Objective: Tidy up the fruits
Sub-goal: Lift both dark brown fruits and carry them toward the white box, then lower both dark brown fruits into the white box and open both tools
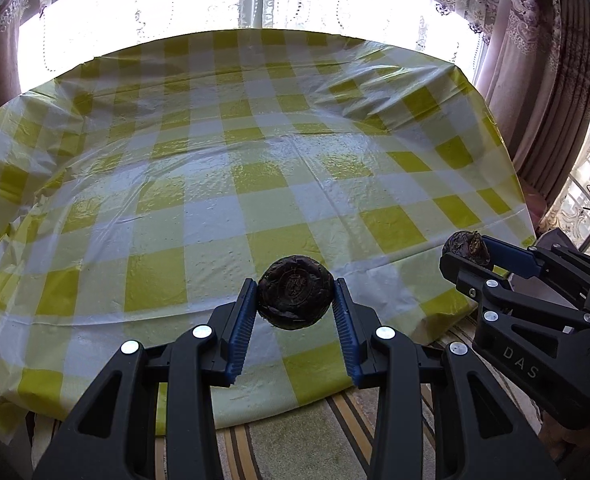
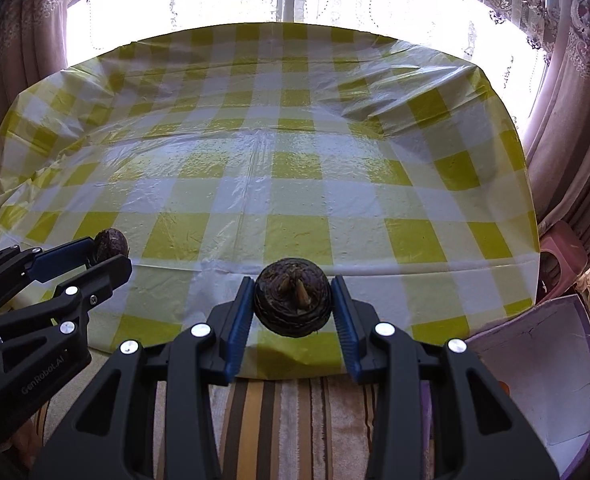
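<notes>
My left gripper is shut on a dark brown water chestnut, held above the near edge of the table with its flat underside facing the camera. My right gripper is shut on a second dark brown water chestnut with a small sprout on it, also held above the near table edge. Each gripper shows in the other's view: the right gripper with its chestnut at the right, the left gripper with its chestnut at the left.
The table wears a wrinkled yellow-and-white checked plastic cloth. Curtains and a bright window stand behind it. A striped rug lies on the floor below. A white and purple container and a pink stool sit at the right.
</notes>
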